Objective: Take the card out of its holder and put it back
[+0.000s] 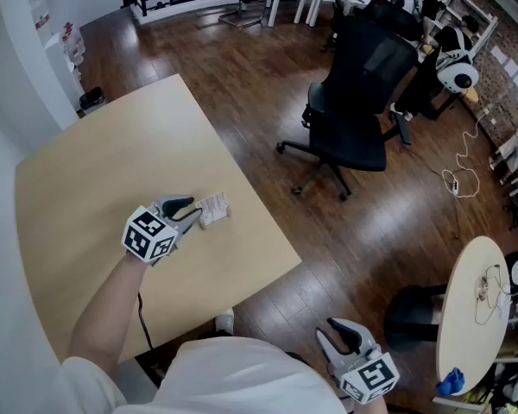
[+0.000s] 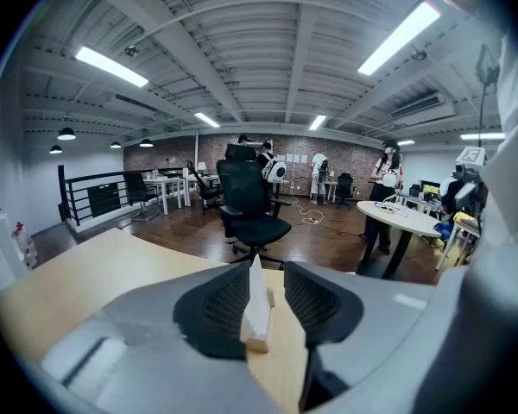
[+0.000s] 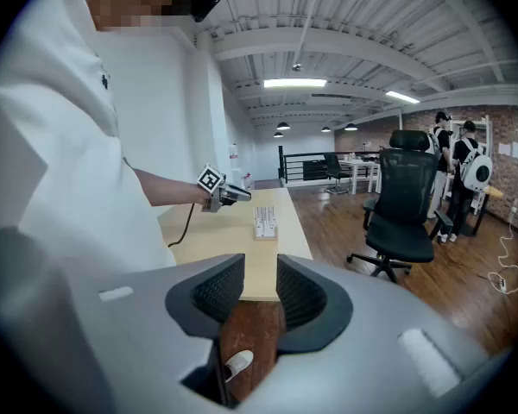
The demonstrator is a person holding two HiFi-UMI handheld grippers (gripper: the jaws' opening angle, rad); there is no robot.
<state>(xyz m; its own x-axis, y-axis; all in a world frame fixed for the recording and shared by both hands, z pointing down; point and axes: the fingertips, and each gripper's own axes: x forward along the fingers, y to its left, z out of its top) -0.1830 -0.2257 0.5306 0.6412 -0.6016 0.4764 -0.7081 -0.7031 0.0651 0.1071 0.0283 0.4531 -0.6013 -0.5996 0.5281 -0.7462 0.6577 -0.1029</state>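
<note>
A white card [image 1: 215, 205] stands upright in a small wooden holder [image 2: 257, 344] on the light wood table [image 1: 104, 162], near its right edge. My left gripper [image 1: 192, 214] reaches the card from the left. In the left gripper view the card [image 2: 257, 304] rises edge-on between the open jaws of the left gripper [image 2: 266, 271], with a gap showing on its right side. My right gripper [image 1: 328, 331] hangs low beside the person's body, off the table and over the floor. In the right gripper view the right gripper [image 3: 261, 271] is open and holds nothing, and the holder [image 3: 265, 223] shows far off.
A black office chair [image 1: 363, 93] stands on the dark wood floor right of the table. A round white table [image 1: 466, 317] with small items is at the lower right. A cable runs from the left gripper along the table. People [image 3: 456, 166] stand far back.
</note>
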